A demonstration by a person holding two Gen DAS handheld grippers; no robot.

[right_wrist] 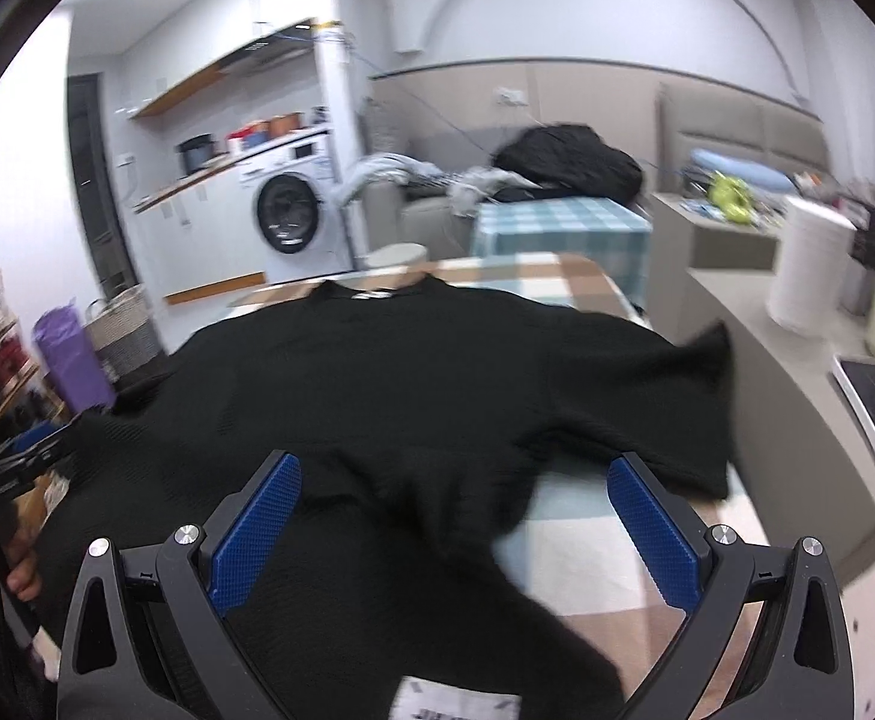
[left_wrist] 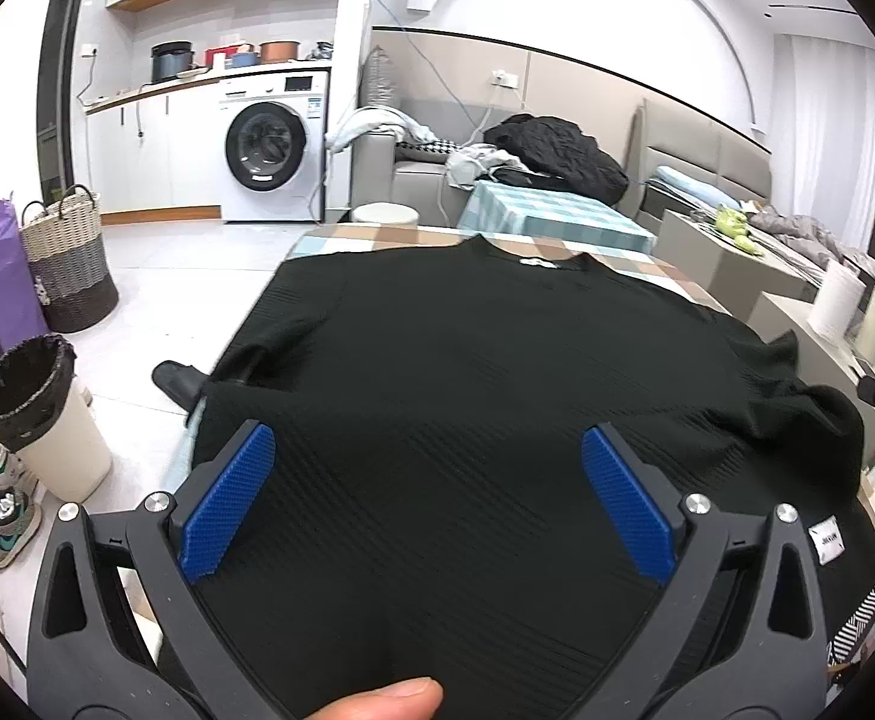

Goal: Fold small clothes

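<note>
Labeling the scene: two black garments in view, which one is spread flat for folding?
The black shirt on the checked table, lying flat with sleeves out under both open grippers. The other, a black jacket, sits crumpled in a heap on the sofa behind.

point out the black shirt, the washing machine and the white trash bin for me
black shirt (left_wrist: 467,372): left wrist view, middle of its chest.
washing machine (left_wrist: 266,147): left wrist view, on its round door.
white trash bin (left_wrist: 62,444): left wrist view, on its white side wall.
</note>
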